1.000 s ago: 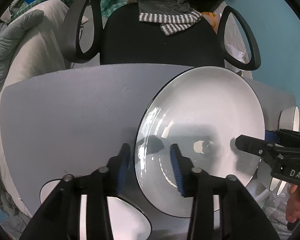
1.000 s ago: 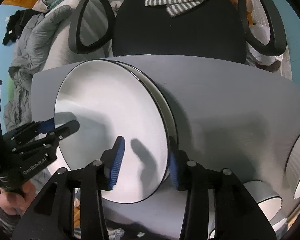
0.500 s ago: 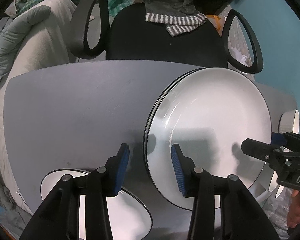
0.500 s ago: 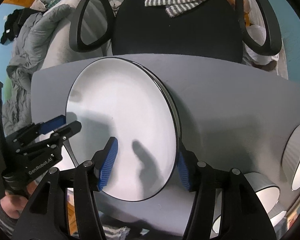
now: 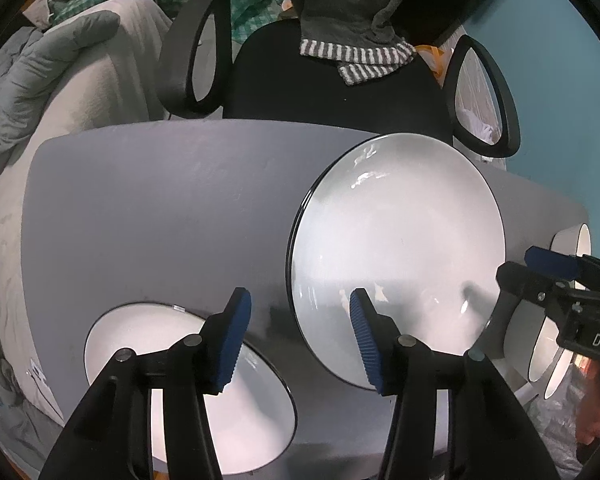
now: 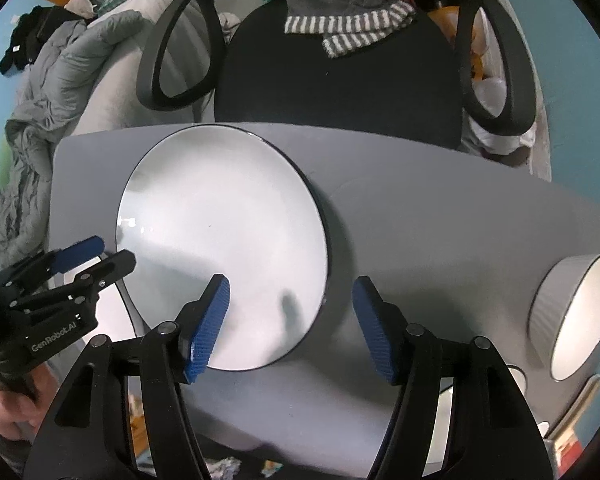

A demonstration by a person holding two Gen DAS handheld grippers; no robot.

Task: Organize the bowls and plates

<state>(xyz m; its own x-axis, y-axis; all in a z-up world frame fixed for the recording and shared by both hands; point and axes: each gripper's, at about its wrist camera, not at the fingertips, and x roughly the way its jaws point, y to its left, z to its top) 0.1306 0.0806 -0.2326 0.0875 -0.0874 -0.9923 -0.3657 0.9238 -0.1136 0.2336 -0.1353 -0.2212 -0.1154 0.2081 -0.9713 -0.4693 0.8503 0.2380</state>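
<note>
Lying flat near the far edge of the grey counter (image 6: 440, 208), the large plate (image 6: 224, 240) sits just ahead of the right tool (image 6: 290, 320), whose left blue pad overlaps the plate's near part in view while the right pad stands over bare counter beside the rim. Whether that pad touches the plate cannot be told. The right tool's fingers are spread wide and hold nothing. In the left wrist view the same plate (image 5: 400, 248) lies ahead and to the right of the left tool (image 5: 298, 336); its fingers are likewise wide apart and empty, the right pad overlapping the plate's near-left rim, the left pad over a second plate (image 5: 180, 380) at the near edge of the counter. A dark edge under the large plate hints at another beneath it, though this is not certain.

Both plates are round, glossy white with a thin black rim. A bowl (image 6: 576, 316), ribbed grey outside and white inside with a dark rim, stands tilted toward the right edge. The tool pads are ridged blue; the fingers matte black. An office chair (image 6: 340, 80) with looped armrests stands behind the far edge.
</note>
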